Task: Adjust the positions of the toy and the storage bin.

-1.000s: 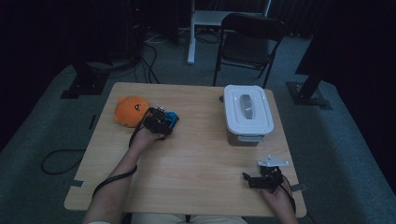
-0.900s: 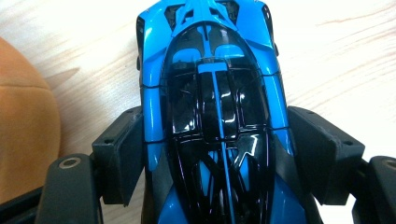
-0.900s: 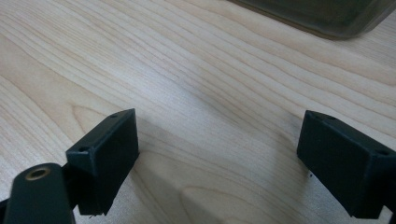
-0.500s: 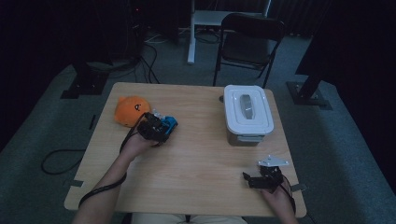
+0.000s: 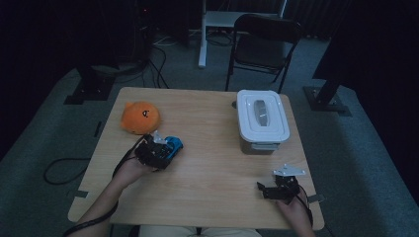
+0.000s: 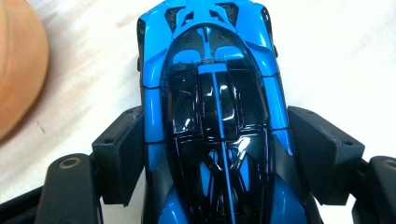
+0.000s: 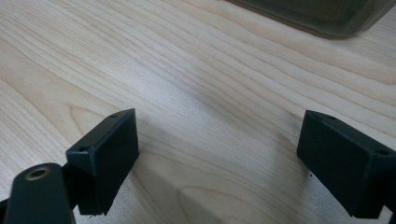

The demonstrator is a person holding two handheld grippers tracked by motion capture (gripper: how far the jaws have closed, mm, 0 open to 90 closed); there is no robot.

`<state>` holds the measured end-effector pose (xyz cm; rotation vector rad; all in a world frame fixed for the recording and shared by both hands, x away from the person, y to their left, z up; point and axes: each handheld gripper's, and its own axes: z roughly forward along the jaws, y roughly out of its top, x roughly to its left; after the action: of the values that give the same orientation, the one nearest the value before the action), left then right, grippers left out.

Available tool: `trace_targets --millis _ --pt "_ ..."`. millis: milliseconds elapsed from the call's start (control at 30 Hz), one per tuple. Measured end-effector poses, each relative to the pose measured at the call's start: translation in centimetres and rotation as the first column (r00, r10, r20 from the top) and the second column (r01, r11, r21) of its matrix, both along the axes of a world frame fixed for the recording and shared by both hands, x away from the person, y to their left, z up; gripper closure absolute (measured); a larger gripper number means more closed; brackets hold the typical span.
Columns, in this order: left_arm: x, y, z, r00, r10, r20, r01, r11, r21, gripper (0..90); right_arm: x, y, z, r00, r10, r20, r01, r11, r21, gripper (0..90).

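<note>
Right now the left gripper (image 5: 167,150) is clamped on a blue toy car (image 6: 212,116), pads pressing both flanks, low over the table (image 5: 212,168), with an orange plush (image 5: 141,117) near it at eleven o'clock. Off at four o'clock the right gripper (image 7: 219,163) rests with jaws spread wide, nothing between them, a white lidded box (image 5: 262,118) beyond it.

In the left gripper view, the rear of the blue toy car (image 6: 212,116) is cut off by the bottom edge, below the left tongs (image 6: 215,158), and its wheels are hidden under its body. Left of those tongs, only a curved part of the orange plush toy (image 6: 18,65) is seen, cropped by the edge. Ahead of the right tongs (image 7: 219,158), the container (image 7: 322,16) is cut off by the top edge and blurred.
</note>
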<state>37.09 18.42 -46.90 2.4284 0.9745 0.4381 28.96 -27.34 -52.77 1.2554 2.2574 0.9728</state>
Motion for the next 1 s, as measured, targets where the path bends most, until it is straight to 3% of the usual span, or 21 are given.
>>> trace_targets --millis 133,433,567,700,800,833,1000 --pt "-1.9 0.7 0.0 0.9979 -0.064 -0.012 0.064 0.9979 -0.007 25.8 0.0 0.0 0.0 1.0 -0.001 0.0 0.001 1.0 0.0 12.1" --pt "-5.2 1.1 -1.0 0.9938 -0.109 -0.021 0.109 0.9939 0.013 25.7 0.0 0.0 0.0 1.0 -0.005 -0.001 0.005 1.0 0.0 12.1" --pt "-6.6 1.1 -1.4 0.9872 -0.158 -0.019 0.159 0.987 0.025 25.7 0.0 0.0 0.0 1.0 -0.006 -0.001 0.006 1.0 0.0 12.1" --pt "-7.7 1.5 -1.6 0.9734 -0.228 -0.023 0.229 0.9729 0.034 25.7 0.0 0.0 0.0 1.0 -0.006 -0.001 0.006 1.0 0.0 12.2" --pt "-8.4 1.9 -1.7 0.9675 -0.252 -0.018 0.253 0.9673 0.026 25.7 0.0 0.0 0.0 1.0 -0.006 -0.001 0.006 1.0 0.0 12.1" --pt "-8.4 2.1 -1.8 0.9674 -0.251 -0.036 0.251 0.9678 0.013 25.6 0.0 0.0 0.0 1.0 -0.006 -0.001 0.006 1.0 0.0 12.1" --pt "-8.7 2.9 -2.2 0.959 -0.279 -0.048 0.28 0.96 0.006 25.6 0.0 0.0 0.0 1.0 -0.009 0.0 0.009 1.0 -0.001 12.1"
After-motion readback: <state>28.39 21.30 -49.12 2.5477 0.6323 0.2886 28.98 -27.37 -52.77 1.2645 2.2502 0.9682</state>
